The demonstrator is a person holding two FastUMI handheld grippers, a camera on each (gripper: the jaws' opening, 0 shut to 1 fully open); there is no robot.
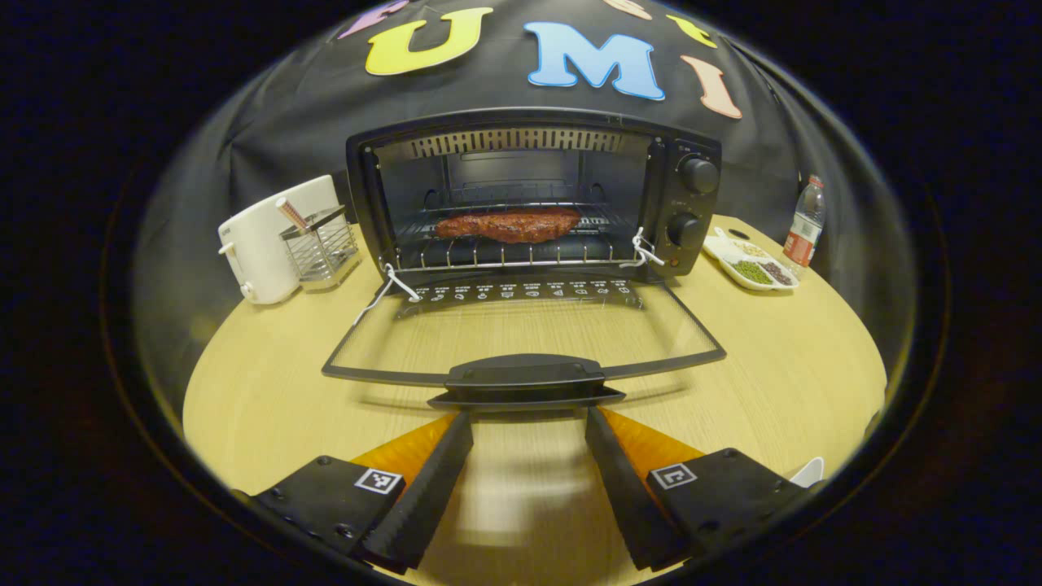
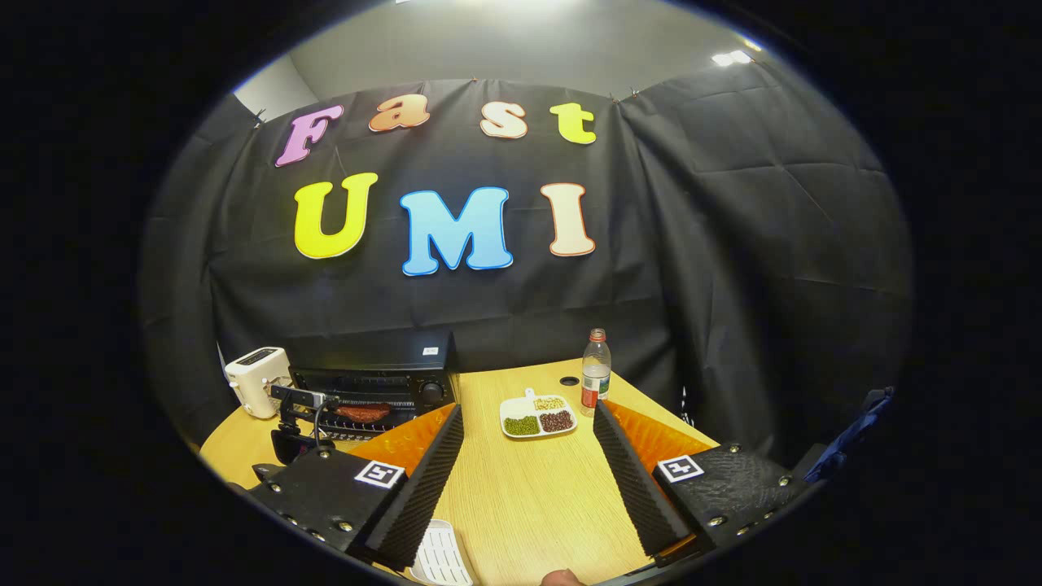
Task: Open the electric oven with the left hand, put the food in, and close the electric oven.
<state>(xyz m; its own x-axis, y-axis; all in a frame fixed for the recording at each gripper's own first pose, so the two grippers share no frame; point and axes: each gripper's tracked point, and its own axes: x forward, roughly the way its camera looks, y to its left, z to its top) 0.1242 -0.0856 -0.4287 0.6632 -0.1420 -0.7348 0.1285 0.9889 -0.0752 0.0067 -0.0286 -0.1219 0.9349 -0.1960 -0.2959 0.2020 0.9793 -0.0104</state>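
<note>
So the oven [image 1: 533, 195] sits straight ahead of the left gripper [image 1: 527, 423], door [image 1: 521, 334] dropped all the way down flat over the desk [image 1: 269, 382]. The door handle [image 1: 525, 378] is right at the tips of the jaws, which are spread wide with nothing between them; can't tell if they actually touch the handle. The food [image 1: 509, 224], a reddish-brown slab of meat, lies on the rack inside, well beyond the jaws. Left of the oven there's a white toaster [image 1: 260, 240] with a wire holder [image 1: 321, 248] just beside it, and off to the right a white dish [image 1: 749, 264] of beans and a bottle [image 1: 804, 224]. The right gripper [image 2: 527, 423] hangs back over the desk, jaws also spread and empty. Straight ahead between them sits that same dish, the bottle just behind it, and the oven is off past the left jaw with the meat visible inside. A white slotted thing [image 2: 441, 555] lies on the desk close under the left jaw.
</note>
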